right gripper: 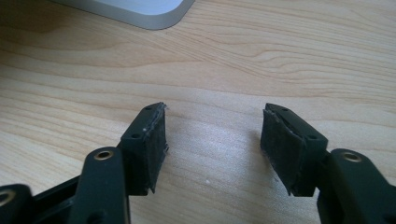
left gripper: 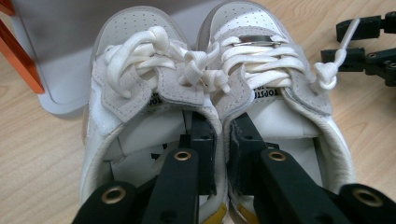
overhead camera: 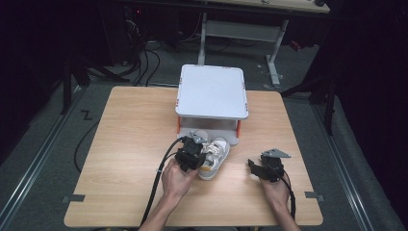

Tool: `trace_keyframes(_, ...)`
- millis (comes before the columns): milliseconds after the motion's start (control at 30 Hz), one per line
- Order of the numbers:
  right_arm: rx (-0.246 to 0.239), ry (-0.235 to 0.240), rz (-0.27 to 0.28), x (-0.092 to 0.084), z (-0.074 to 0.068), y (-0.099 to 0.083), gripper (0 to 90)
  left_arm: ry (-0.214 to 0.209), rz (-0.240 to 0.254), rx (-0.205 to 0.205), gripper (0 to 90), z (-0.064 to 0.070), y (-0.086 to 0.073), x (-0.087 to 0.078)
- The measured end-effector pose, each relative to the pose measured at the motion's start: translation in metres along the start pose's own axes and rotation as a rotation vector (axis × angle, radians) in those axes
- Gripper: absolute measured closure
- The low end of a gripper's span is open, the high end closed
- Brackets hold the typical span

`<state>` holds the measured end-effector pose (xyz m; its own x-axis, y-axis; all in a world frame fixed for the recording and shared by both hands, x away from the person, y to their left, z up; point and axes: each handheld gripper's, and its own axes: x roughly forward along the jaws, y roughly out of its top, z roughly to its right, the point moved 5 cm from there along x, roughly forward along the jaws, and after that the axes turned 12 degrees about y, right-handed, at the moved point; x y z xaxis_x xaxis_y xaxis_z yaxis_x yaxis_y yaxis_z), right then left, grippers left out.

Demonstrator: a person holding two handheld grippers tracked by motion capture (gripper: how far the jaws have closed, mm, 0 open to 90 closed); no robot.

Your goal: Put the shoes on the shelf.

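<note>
The left claw (left gripper: pixel 223 140) is pinching the touching inner walls of a pair of white shoes (overhead camera: pixel 215 156), one jaw inside each, toes pointing away toward the grey stand (overhead camera: pixel 211 91), long axes running front to back. The right claw (right gripper: pixel 212 144) is hovering spread above the wooden worktop (overhead camera: pixel 125 139), holding nothing. Dark floor is surrounding it.

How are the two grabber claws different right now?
The left gripper is shut, pinching the inner walls of the two white shoes together; the right gripper is open with only bare table between its jaws. The left one sits by the grey stand; the right one sits apart. Both are black.
</note>
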<state>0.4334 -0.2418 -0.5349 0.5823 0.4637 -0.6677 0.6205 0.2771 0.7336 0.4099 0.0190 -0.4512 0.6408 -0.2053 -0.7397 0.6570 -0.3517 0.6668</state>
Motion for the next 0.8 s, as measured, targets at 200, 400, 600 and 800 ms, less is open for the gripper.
trace_keyframes(200,0.0,0.036,0.021,-0.009,-0.003,0.009,45.4,0.014,-0.001,0.002,82.3,-0.006,0.007,0.006)
trace_keyframes(400,-0.01,0.091,0.062,-0.019,-0.007,0.023,49.4,0.024,0.003,-0.004,82.3,-0.01,0.015,0.014)
trace_keyframes(600,-0.028,0.174,0.095,-0.03,-0.015,0.044,57.2,0.043,0.007,-0.003,82.3,-0.013,0.021,0.021)
trace_keyframes(800,-0.051,0.234,0.138,-0.044,-0.025,0.07,60.0,0.059,0.016,-0.012,82.2,-0.016,0.029,0.028)
